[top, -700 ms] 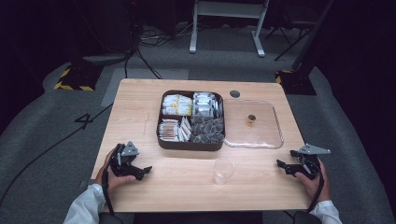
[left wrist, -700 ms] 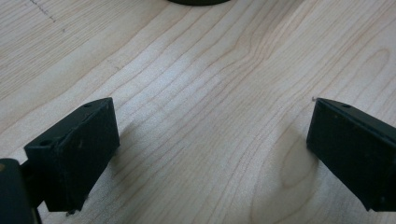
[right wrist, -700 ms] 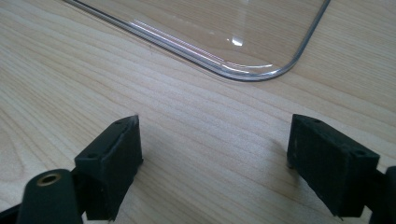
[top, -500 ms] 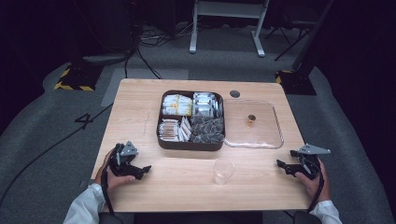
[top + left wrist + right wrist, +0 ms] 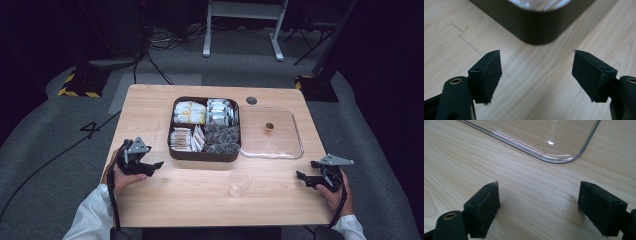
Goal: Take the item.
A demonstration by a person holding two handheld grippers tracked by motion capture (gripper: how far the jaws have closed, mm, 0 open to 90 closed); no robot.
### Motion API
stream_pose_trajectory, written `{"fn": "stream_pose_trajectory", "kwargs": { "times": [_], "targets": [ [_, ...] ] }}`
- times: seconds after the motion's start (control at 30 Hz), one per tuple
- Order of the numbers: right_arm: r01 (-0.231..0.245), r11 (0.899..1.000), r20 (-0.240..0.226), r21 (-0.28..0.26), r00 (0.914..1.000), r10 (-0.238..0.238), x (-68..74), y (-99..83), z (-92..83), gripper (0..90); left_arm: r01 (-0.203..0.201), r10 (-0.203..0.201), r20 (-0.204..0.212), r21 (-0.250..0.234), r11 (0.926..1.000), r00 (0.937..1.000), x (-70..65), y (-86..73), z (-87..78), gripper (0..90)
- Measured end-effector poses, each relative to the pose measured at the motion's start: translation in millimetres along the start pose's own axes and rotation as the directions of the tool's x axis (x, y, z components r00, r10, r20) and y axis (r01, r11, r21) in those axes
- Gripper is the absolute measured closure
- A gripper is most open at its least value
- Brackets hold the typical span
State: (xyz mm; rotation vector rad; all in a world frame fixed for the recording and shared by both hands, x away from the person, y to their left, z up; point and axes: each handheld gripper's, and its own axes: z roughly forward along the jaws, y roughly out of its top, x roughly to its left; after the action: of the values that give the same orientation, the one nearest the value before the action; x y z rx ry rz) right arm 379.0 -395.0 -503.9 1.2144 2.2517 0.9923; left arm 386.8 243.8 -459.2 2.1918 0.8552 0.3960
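I am seeing the dark compartment tray (image 5: 204, 152) sitting at the centre of the wooden table (image 5: 165, 200), with sachets and packets sorted into its four sections. In the left gripper view its rounded corner (image 5: 536, 27) is showing at the top centre, just beyond the jaws. The left gripper (image 5: 154, 167) is resting at lower left of the high view, near the tray's lower left corner, jaws standing wide apart with bare wood between them. The clear lid (image 5: 295, 150) is lying flat to the right of the tray, touching its side, a small brown knob (image 5: 269, 127) on it. A clear plastic cup (image 5: 239, 182) is standing below the tray, between both grippers. The right gripper (image 5: 303, 177) is sitting at lower right, jaws apart and empty, the lid's corner (image 5: 564, 160) lying ahead of them.
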Motion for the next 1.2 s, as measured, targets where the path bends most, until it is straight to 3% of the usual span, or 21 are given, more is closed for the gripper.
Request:
{"fn": "stream_pose_trajectory", "kwargs": {
  "times": [0.3, 0.47, 0.87, 1.2],
  "targets": [
    [0.0, 1.0, 0.0, 0.0, 1.0, 0.0, 0.0, 0.0, 0.0, 17.9, 0.012, -0.014, -0.016, -0.086, 0.9962, 0.9998, 17.3, 26.3, -4.1, 26.0],
    [0.0, 1.0, 0.0, 0.0, 1.0, 0.0, 0.0, 0.0, 0.0, 17.9, 0.012, -0.013, -0.009, -0.124, 0.9922, 0.9999, 28.2, 52.9, 1.1, 28.2],
    [-0.004, 1.0, 0.003, 0.001, 1.0, 0.004, -0.2, 0.0, 0.1, 17.3, -0.048, 0.047, -0.012, -0.098, 0.994, 0.9988, 30.6, 104.5, 29.5, 35.0],
    [-0.004, 1.0, 0.004, 0.001, 1.0, 0.004, -0.1, 0.0, 0.0, 17.5, -0.032, 0.032, -0.001, -0.046, 0.9984, 0.9995, 41.7, 129.8, 63.9, 38.5]
  ]
}}
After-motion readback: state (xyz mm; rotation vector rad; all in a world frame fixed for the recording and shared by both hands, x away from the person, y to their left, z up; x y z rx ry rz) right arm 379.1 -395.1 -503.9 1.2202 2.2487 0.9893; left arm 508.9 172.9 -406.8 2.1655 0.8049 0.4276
